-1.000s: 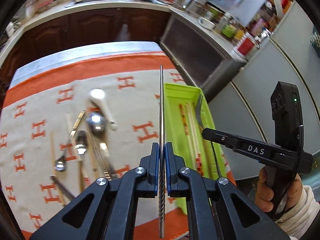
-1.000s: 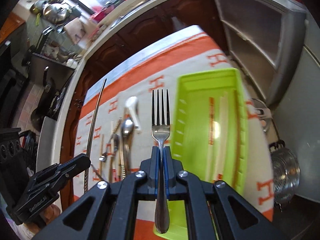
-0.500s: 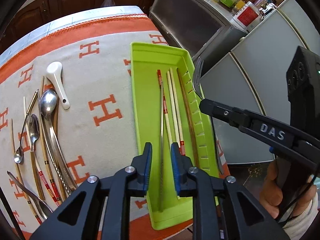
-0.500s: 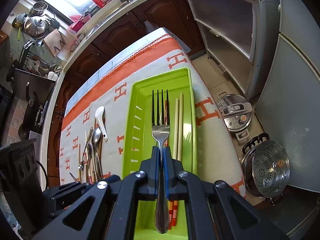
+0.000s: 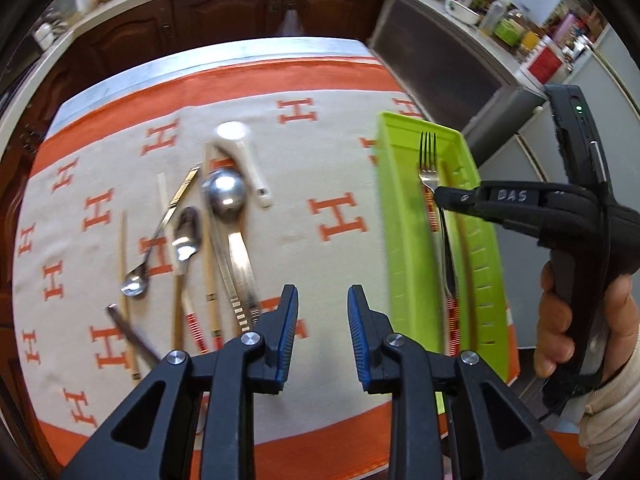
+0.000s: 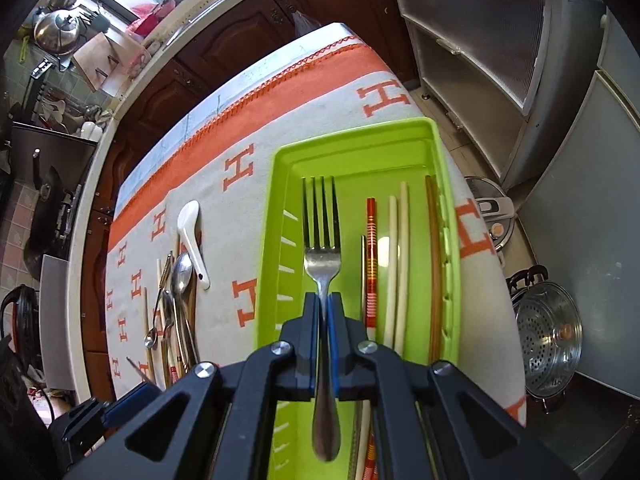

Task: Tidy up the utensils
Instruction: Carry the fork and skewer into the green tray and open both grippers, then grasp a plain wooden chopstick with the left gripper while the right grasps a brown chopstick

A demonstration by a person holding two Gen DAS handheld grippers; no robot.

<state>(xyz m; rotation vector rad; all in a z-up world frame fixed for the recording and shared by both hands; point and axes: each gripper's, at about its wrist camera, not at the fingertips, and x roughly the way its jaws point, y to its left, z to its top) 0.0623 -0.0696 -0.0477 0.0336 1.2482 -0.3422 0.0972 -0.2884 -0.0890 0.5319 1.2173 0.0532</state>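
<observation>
The bench (image 5: 328, 60) is spread with a cream cloth (image 5: 304, 176) bordered in orange and patterned with orange H letters. Along its right side lies a lime-green plastic tray (image 6: 276, 216), and in it already rest several chopsticks: a red-banded one (image 6: 371, 248), two pale ones (image 6: 398, 252) and a brown one (image 6: 433, 248) against the far wall.

The right gripper (image 6: 323, 320) hangs over the tray's open lane with its jaws clamped on the neck of a steel fork (image 6: 322, 256), tines pointing away, not yet set down. The left gripper (image 5: 322, 320) is over the cloth; its jaws have just been opening and stand apart with nothing between them.

Left of the tray, a cluster still waits on the cloth: a large steel spoon (image 5: 224, 196), a white ceramic soup spoon (image 5: 244, 156), two smaller spoons (image 5: 186, 236) and several chopsticks (image 5: 123, 256).

By my reading the task is under halfway: the spoons and remaining chopsticks are still to go in.
</observation>
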